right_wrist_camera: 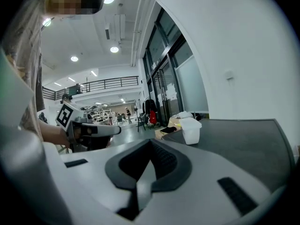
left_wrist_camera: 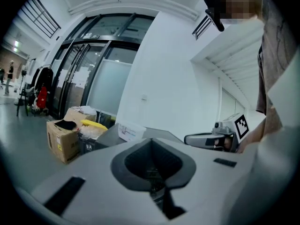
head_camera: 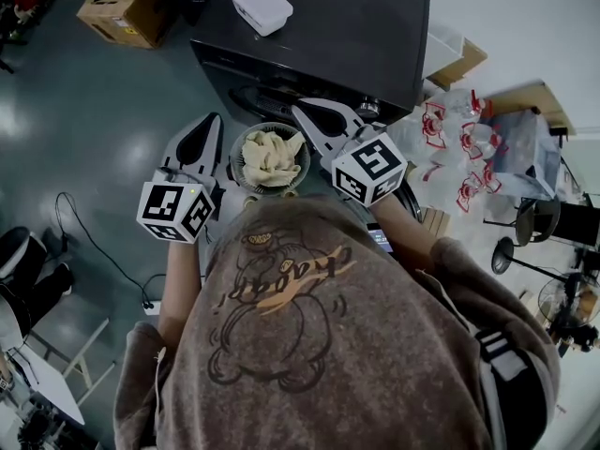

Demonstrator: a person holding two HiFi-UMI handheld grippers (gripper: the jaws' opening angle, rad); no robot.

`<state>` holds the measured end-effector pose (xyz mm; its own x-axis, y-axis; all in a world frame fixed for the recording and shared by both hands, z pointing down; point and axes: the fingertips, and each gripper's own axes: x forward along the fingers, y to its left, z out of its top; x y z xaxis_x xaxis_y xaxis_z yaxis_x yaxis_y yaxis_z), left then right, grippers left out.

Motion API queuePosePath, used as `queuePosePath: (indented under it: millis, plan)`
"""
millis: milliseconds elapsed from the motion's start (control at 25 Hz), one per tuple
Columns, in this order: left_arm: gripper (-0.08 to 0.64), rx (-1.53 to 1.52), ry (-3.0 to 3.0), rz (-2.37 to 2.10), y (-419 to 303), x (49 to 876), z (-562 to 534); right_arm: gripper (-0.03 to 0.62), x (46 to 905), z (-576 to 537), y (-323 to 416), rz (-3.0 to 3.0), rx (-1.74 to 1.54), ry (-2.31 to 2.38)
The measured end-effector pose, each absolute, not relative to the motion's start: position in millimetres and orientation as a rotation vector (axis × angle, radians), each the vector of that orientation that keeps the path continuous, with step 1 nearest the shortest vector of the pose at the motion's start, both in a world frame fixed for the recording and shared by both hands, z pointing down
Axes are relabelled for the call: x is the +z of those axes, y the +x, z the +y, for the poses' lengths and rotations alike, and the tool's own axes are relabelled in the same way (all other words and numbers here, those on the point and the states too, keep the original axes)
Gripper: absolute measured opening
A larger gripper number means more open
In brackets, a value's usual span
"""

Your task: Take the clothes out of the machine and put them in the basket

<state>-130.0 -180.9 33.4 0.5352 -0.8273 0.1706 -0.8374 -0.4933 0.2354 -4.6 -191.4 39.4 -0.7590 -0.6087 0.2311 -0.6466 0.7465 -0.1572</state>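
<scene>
Beyond the person's sweatshirt (head_camera: 319, 345), the left gripper (head_camera: 210, 127) and the right gripper (head_camera: 306, 113) are held clenched and empty either side of the basket (head_camera: 233, 162), where pale clothes (head_camera: 272, 156) are already piled by the front edge of the machine (head_camera: 356, 36); whatever remains inside cannot be seen.

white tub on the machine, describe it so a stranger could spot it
Find the black washing machine in front of the person. On its flat top, toward the far left corner, sits a small rectangular white tub. Nothing else lies on that dark top; the cardboard box nearby stands on the floor.
</scene>
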Motion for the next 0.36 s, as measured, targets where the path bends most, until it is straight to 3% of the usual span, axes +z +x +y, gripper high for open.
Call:
queuePosePath:
  millis: [360]
  plan:
    - [0.006, 0.032, 2.472, -1.393, -131.3, 34.9, -172.1, -0.005, 39.9, -189.1, -9.0, -2.767, 0.338, 0.975]
